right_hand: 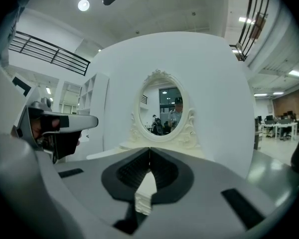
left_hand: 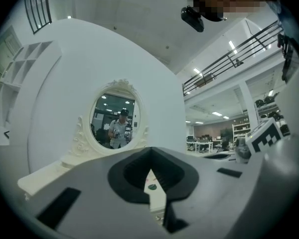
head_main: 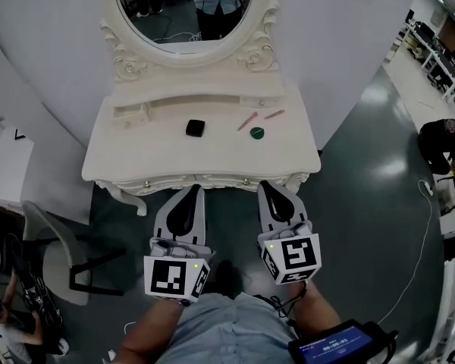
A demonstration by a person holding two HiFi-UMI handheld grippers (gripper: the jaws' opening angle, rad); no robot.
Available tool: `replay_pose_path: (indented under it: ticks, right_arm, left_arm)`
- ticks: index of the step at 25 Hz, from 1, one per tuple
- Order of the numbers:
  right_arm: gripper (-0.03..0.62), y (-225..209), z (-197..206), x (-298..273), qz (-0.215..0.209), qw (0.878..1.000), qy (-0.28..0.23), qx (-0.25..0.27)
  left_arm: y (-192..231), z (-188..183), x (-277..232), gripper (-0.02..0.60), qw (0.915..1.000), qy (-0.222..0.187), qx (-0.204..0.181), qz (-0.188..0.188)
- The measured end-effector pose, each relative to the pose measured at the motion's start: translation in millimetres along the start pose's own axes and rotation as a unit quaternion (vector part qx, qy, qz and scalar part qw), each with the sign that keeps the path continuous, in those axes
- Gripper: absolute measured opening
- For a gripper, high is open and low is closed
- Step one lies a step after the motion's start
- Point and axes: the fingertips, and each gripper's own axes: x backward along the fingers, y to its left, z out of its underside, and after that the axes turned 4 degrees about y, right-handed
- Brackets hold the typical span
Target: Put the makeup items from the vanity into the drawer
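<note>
L gripper (head_main: pixel 190 191) and R gripper (head_main: pixel 268 185) are held side by side, low in front of the white table (head_main: pixel 121 154). Both are off the table and touch nothing. Tips point toward its front edge.

L gripper (left_hand: pixel 150 149): jaws closed tip to tip, nothing btwn them. R gripper (right_hand: pixel 149 149): jaws also closed, empty.

Makeup items are all on the table top, none picked up:
- black compact (head_main: pixel 195 128), approx centre, lying flat.
- green round pot (head_main: pixel 256 133), right of the compact, apart from it.
- two pink sticks, one (head_main: pixel 247 121) just above-left of the green pot, slanted; the other (head_main: pixel 274 114) further right, near the back ledge. Neither touches the pot.

Drawer front (head_main: pixel 201 179) runs under the table's front edge w/ small knobs; looks shut.

Oval mirror (head_main: pixel 186 6) stands at the back of the table in a carved white frame, w/ the person's reflection in it. Both gripper views show the mirror straight ahead past the closed jaws. Grey chair (head_main: pixel 49 237) sits left of the table, on the floor.
</note>
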Motion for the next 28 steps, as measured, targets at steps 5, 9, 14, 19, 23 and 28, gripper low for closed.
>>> replay_pose_path:
  ticks: [5, 9, 14, 19, 23, 28]
  right_arm:
    - [0.002, -13.5, -18.0, -31.6, 0.018, 1.000, -0.008, 0.009]
    - [0.002, -30.1, -18.4, -44.5, 0.033, 0.999, -0.004, 0.011]
    - [0.002, -51.8, -7.8, -51.3, 0.047, 0.999, 0.010, 0.006]
    - [0.003, -82.7, 3.6, -76.2, 0.046, 0.999, 0.021, -0.002]
    - [0.003, -116.2, 9.9, -109.7, 0.037, 0.999, 0.026, -0.017]
    - [0.003, -154.9, 10.5, -158.1, 0.017, 0.999, 0.031, -0.033]
  left_arm:
    - [15.7, -6.5, -33.9, 0.000, 0.9997, -0.010, -0.001, 0.022]
    - [17.0, -2.3, -56.7, 0.000, 0.9993, -0.009, 0.003, 0.037]
    - [11.6, 8.1, -79.2, 0.000, 0.9987, 0.001, 0.010, 0.049]
    - [10.5, 15.4, -117.2, 0.000, 0.9983, 0.007, 0.005, 0.057]
    - [12.6, 18.8, -160.3, 0.000, 0.9983, 0.016, -0.012, 0.055]
    - [10.7, 15.2, -219.4, 0.000, 0.9973, 0.029, -0.034, 0.057]
